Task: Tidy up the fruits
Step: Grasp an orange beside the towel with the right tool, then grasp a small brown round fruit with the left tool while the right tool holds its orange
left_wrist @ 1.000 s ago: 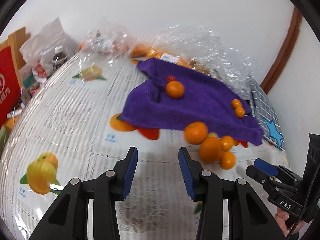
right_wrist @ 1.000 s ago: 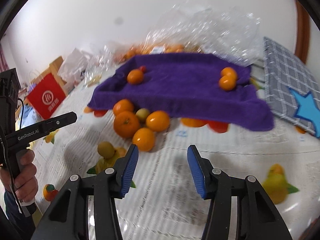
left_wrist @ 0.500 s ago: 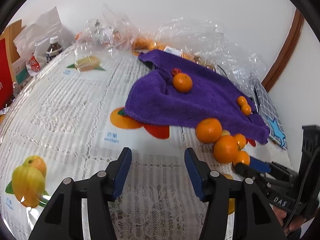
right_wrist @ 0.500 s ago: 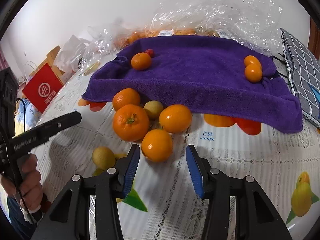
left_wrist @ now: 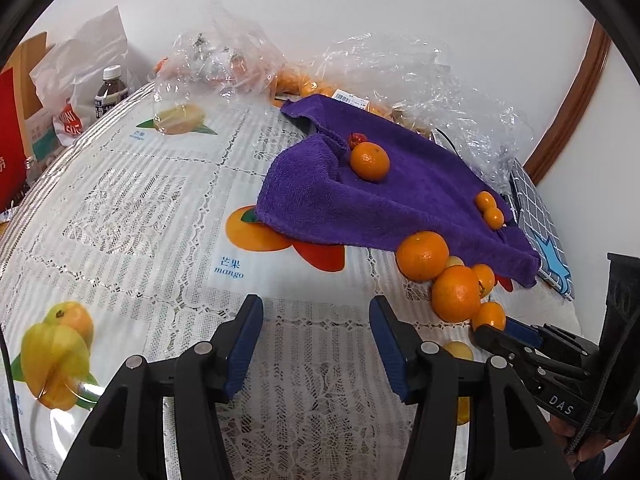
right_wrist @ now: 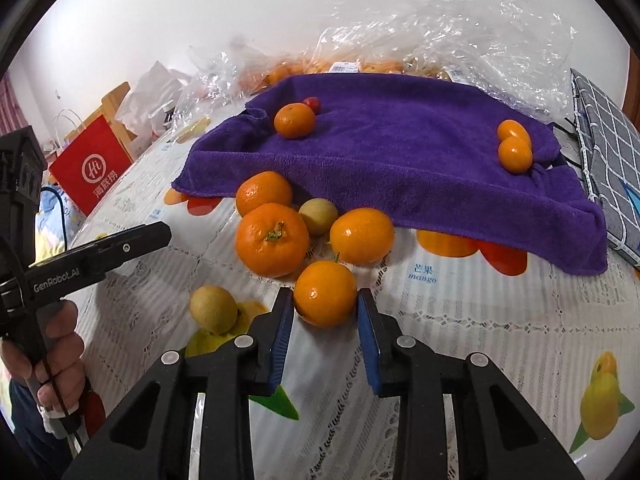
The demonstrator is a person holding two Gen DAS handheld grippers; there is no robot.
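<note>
A purple towel lies on the fruit-print tablecloth, with one orange, a small red fruit and two small oranges on it. In front of it sits a cluster of oranges and pale yellow fruits. My right gripper is open, its jaws on either side of the nearest small orange. My left gripper is open and empty over bare tablecloth, left of the cluster.
Crinkled clear plastic bags holding more oranges lie behind the towel. A grey checked pouch lies at the right. A red paper bag, a bottle and white bags stand at the left. A lone yellow fruit lies near my right gripper.
My right gripper moved forward to the fruit cluster until the nearest small orange sits between its jaws. My left gripper shifted a little and stayed open.
</note>
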